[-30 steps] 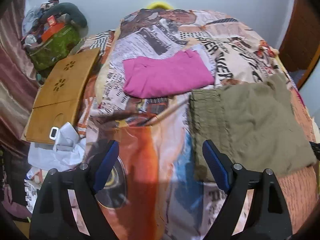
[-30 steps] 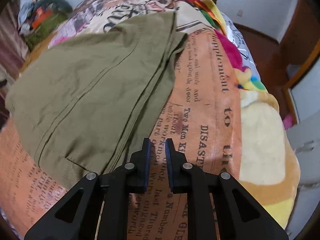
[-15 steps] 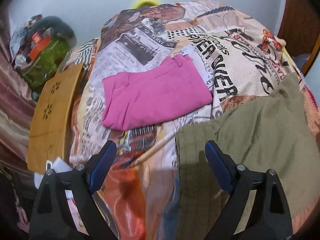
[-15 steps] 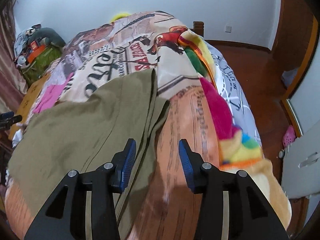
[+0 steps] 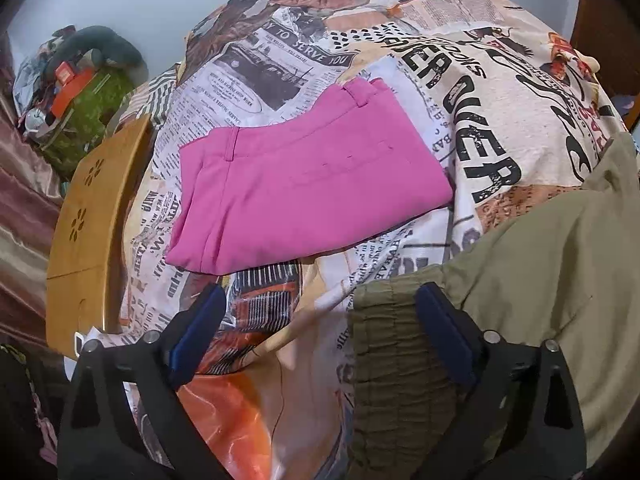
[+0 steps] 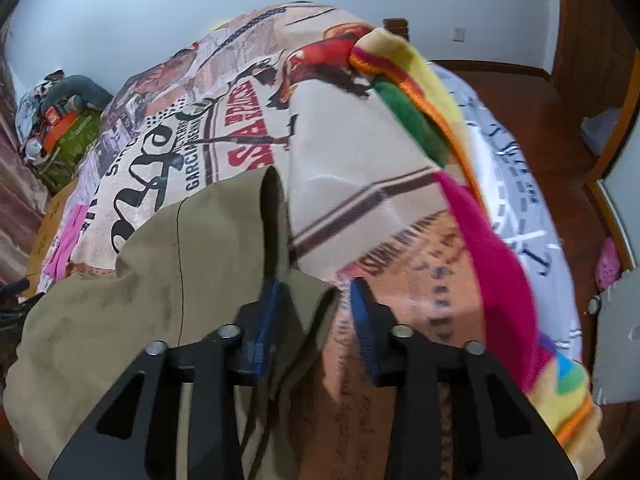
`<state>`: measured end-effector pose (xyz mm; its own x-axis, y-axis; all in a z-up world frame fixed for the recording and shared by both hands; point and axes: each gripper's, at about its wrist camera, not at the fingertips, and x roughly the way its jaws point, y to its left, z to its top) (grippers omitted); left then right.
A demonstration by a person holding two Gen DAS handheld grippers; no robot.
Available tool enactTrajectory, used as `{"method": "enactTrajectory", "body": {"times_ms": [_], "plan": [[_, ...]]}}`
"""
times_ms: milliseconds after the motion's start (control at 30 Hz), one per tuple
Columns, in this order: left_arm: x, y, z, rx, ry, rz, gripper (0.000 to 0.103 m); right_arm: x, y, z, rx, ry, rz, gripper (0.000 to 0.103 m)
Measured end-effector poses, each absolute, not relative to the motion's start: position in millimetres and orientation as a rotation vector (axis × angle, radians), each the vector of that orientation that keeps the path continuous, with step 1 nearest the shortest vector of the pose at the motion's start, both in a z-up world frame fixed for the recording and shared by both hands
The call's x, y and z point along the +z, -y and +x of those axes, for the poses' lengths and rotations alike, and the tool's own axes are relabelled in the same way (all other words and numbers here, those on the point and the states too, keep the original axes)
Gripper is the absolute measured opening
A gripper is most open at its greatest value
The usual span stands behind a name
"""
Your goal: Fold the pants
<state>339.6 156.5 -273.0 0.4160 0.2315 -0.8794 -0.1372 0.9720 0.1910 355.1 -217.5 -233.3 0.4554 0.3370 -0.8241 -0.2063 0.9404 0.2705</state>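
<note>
In the left wrist view, taking the folded bright pink cotton pants (image 5: 304, 184) as the landmark, a heap of bags and clutter with a green sack (image 5: 80, 100) sits far to their left against the pale wall, and a flat honey-coloured wooden board with flower-shaped cut-outs (image 5: 96, 216) lies just left of them along the bed's edge. The pink pants rest flat on the newspaper-print bedspread (image 5: 480, 80), which covers the whole bed. Below and to the right of them lie the olive-green cotton pants (image 5: 560, 264), the task's garment, their gathered elastic waistband nearest the camera. The left gripper (image 5: 320, 324) has just been opening and stands wide apart; the waistband's edge lies between its blue pads, the right pad over the cloth, yet neither appears to press on it. In the right wrist view the pink pants show only as a sliver at the far left, and the olive pants (image 6: 160, 280) spread to their right across the bedspread (image 6: 340, 168). The right gripper (image 6: 316, 300) has just been closing, its jaws narrowly apart with a fold of olive cloth between them; motion blur makes it unclear whether the pads bite. Further right a rainbow-striped fleece blanket (image 6: 492, 240) drapes the bed's side above the red-brown wooden floor (image 6: 580, 184).
</note>
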Motion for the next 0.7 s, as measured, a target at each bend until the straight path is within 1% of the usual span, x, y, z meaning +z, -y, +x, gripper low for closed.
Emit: {"method": "enactTrajectory", "body": {"times_ms": [67,100,200,433,500,567,700], "plan": [[-276,-158,338,0.237,-1.113,0.079,0.100,-235,213,354,0.327,-1.036,0.119,0.023],[-277,-160,338,0.239,-1.112,0.071,0.101,-235,212,353,0.333,-1.027,0.111,0.012],[-282,-162,336,0.243,-1.113,0.039,0.102,-232,211,352,0.337,-1.012,0.097,0.012],[-285,-158,335,0.260,-1.100,0.063,0.102,-189,205,355,0.347,-0.844,0.033,0.011],[-286,-154,335,0.270,-1.094,0.085,0.102,-184,203,362,0.343,-0.825,0.024,0.011],[-287,-152,334,0.277,-1.092,0.092,0.102,-192,200,371,0.330,-0.850,0.011,0.011],[-286,-155,334,0.278,-1.091,0.078,0.102,-217,202,385,0.278,-0.965,0.036,0.013]]}}
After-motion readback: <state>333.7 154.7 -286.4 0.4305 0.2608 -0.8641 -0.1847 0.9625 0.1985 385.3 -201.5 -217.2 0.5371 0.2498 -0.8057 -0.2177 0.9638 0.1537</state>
